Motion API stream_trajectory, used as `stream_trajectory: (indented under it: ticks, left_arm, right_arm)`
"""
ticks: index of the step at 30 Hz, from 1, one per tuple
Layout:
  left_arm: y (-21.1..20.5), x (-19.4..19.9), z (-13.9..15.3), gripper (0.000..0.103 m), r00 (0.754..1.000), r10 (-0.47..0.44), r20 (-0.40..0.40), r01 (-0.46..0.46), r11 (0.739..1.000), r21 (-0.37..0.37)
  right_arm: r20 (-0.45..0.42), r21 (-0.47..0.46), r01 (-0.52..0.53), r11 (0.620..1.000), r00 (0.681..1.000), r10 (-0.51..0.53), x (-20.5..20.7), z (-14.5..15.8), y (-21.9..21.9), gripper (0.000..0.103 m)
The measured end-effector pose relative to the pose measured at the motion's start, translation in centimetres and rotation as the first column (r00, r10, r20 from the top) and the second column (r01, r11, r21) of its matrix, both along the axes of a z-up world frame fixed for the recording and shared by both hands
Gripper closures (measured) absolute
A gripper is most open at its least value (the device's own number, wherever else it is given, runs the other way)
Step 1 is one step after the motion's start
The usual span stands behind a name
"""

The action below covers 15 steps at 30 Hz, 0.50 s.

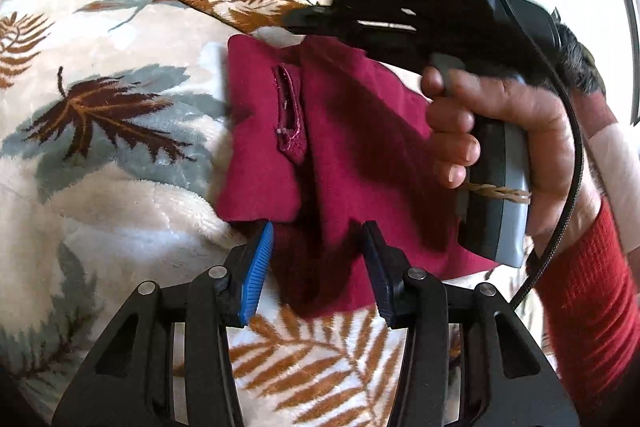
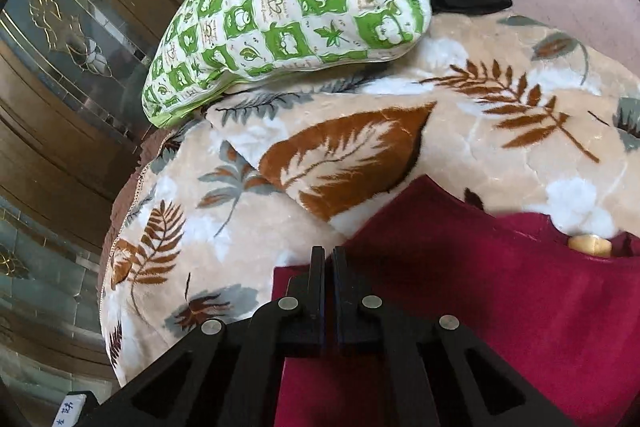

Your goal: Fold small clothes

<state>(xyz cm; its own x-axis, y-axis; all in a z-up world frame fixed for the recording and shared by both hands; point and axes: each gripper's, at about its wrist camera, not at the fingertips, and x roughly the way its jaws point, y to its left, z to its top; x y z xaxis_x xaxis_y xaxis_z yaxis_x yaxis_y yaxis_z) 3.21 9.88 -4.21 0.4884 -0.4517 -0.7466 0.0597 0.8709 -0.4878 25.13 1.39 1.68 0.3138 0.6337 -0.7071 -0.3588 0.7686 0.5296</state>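
The garment (image 1: 344, 147) lay flat on the blanket (image 1: 100, 187). The pillow (image 2: 280, 15) rested on the blanket behind the garment, well apart from it.

left wrist: close, angled down | right wrist: same | shared: maroon garment (image 1: 352, 155) (image 2: 500, 287)

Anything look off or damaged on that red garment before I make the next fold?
Nothing looks damaged. The maroon garment lies on the leaf-print blanket, rumpled rather than flat, with a raised ridge running down its middle. The slit near its top edge looks like a sewn opening, not a tear.
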Motion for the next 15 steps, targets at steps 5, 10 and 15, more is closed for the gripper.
stream_trajectory:
  ticks: [5, 10, 15]
  left_arm:
    - [0.2, 0.5, -0.8, 0.059, 1.000, 0.000, -0.011, 0.000, 1.000, 0.016]
    - [0.4, 0.4, -0.7, 0.059, 1.000, -0.018, -0.012, 0.018, 1.000, 0.017]
    - [0.2, -0.1, -0.6, 0.059, 1.000, -0.023, -0.014, 0.023, 1.000, -0.008]
  right_arm:
    - [0.002, -0.073, -0.082, 0.994, 0.997, 0.083, -1.3, -0.3, 2.0, 0.101]
    - [0.066, -0.004, -0.078, 0.997, 0.995, 0.078, -6.4, 3.0, -4.0, 0.078]
    - [0.033, -0.032, -0.053, 0.998, 0.998, 0.054, -9.3, 2.1, -6.9, 0.067]
